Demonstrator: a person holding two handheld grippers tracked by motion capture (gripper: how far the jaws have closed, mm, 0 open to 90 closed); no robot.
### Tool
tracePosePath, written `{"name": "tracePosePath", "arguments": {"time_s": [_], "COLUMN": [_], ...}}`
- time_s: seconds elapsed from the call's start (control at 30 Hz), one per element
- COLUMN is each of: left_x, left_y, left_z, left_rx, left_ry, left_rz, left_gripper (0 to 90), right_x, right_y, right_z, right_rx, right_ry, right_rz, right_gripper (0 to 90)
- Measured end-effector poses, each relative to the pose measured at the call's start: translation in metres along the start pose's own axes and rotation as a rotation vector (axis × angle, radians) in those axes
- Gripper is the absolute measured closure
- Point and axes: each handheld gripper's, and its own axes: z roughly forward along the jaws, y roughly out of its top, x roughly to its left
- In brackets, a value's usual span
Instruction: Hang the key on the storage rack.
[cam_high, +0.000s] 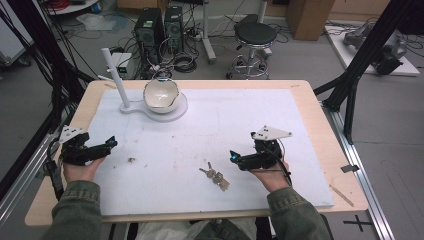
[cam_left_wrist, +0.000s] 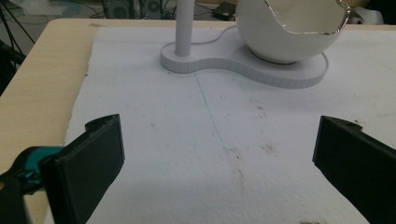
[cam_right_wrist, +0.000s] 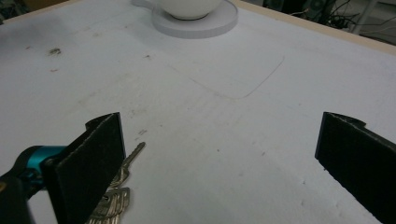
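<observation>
Keys (cam_high: 215, 177) flat on white mat (cam_high: 210, 125), long axis diagonal, beside right hand-held gripper (cam_high: 236, 159)

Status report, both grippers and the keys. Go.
Left gripper open, empty. Right gripper open, empty, beside keys. Keys flat on white mat, untouched. Nothing between.

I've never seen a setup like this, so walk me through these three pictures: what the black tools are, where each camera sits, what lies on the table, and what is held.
A person sits at a table with a hand-held two-jaw gripper in each hand: the left gripper and the right gripper. The high view looks down from above. The other two pictures come from cameras riding on each gripper, looking along its black jaws. On the white foam mat lie a bunch of keys, close to the right gripper, and farther off a white stand with a post carrying a bowl with a broken rim. Both grippers are open and hold nothing.
</observation>
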Motion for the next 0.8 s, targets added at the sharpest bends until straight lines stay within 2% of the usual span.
{"name": "tracePosePath", "arguments": {"time_s": [0.3, 0.53, 0.8], "left_x": [-0.002, -0.002, -0.002], "left_y": [0.0, 0.0, 0.0], "left_z": [0.0, -0.001, -0.001], "left_rx": [0.007, 0.01, 0.015], "left_ry": [-0.004, 0.001, 0.002], "left_rz": [0.004, 0.007, 0.014], "left_gripper": [2.5, 2.5, 2.5], "right_x": [0.015, 0.026, 0.03], "right_y": [0.006, 0.01, 0.012], "right_z": [0.012, 0.017, 0.023], "right_rx": [0.039, 0.061, 0.088], "right_ry": [0.065, 0.098, 0.121], "right_rz": [-0.006, -0.024, -0.03], "right_gripper": [0.6, 0.6, 0.6]}}
